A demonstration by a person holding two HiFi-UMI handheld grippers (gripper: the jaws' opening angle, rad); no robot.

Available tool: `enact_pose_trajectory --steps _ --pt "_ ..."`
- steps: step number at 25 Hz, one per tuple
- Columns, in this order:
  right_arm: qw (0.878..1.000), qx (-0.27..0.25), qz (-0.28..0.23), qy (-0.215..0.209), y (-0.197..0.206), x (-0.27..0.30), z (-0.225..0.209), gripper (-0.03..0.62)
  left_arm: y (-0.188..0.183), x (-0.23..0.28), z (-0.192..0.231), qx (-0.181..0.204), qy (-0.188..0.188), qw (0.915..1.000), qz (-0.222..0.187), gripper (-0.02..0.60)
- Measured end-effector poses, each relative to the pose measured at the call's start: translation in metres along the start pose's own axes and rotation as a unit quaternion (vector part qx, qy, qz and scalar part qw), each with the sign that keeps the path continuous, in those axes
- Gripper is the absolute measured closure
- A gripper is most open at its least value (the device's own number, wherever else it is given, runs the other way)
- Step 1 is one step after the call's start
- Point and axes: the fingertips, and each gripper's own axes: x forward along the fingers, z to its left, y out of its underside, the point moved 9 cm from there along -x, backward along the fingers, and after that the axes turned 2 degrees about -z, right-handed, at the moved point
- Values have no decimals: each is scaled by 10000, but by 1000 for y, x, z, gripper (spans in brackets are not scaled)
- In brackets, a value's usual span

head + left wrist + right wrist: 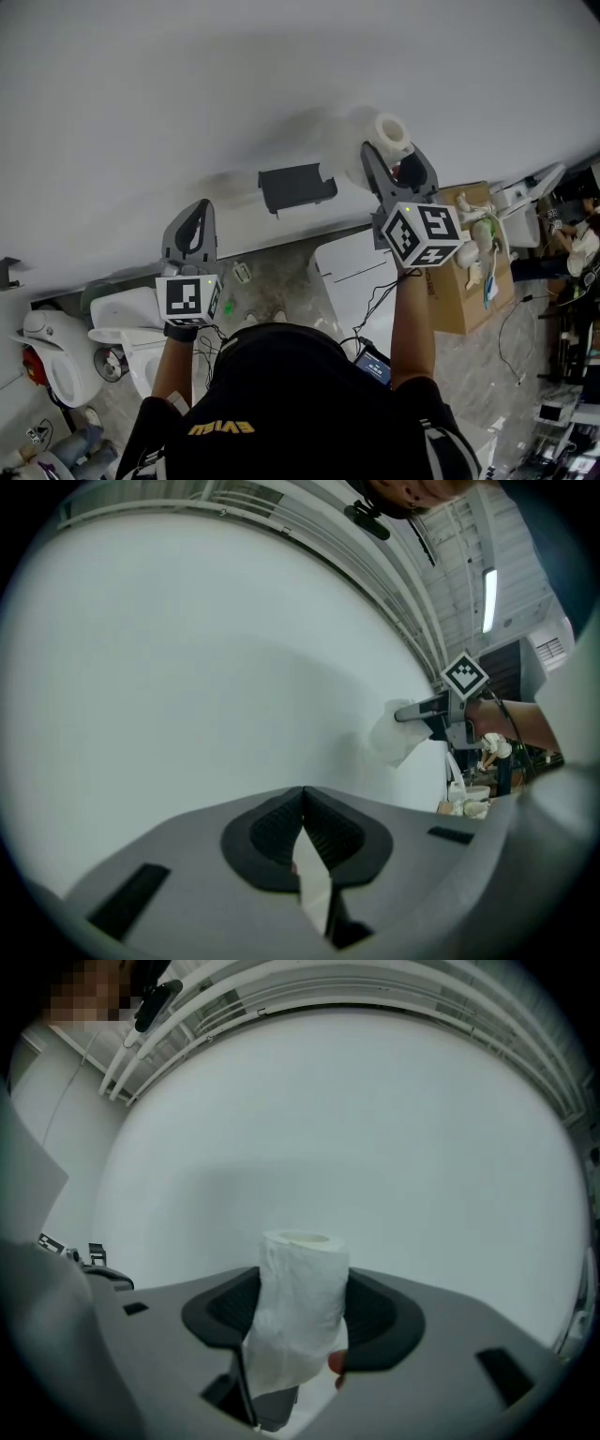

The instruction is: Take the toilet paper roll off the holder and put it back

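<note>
A white toilet paper roll [390, 131] sits between the jaws of my right gripper [397, 161], which is shut on it close to the white wall. In the right gripper view the roll [302, 1297] stands upright in the dark pads with a loose sheet hanging down. The dark grey holder [296, 187] is fixed to the wall, left of the roll and bare; it also shows in the right gripper view, holder [101, 1272]. My left gripper [190, 228] is further left, shut and holding nothing, its pads [323, 841] touching. From there I see the roll [394, 733].
Below the wall stand a white toilet [127, 323] and another fixture [54, 352] at the left, a white cabinet [352, 272] in the middle and a cardboard box [461, 286] at the right. Cables and clutter lie at the far right.
</note>
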Motion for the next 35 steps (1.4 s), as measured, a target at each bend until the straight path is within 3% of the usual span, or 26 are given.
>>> enact_pose_trajectory --steps 15,35 --pt "9991 -65 74 -409 15 20 32 339 -2 -4 -6 -41 -31 10000 -17 569" --pt "9985 -272 8 -478 102 52 75 339 3 -21 -11 -30 -128 9999 107 569"
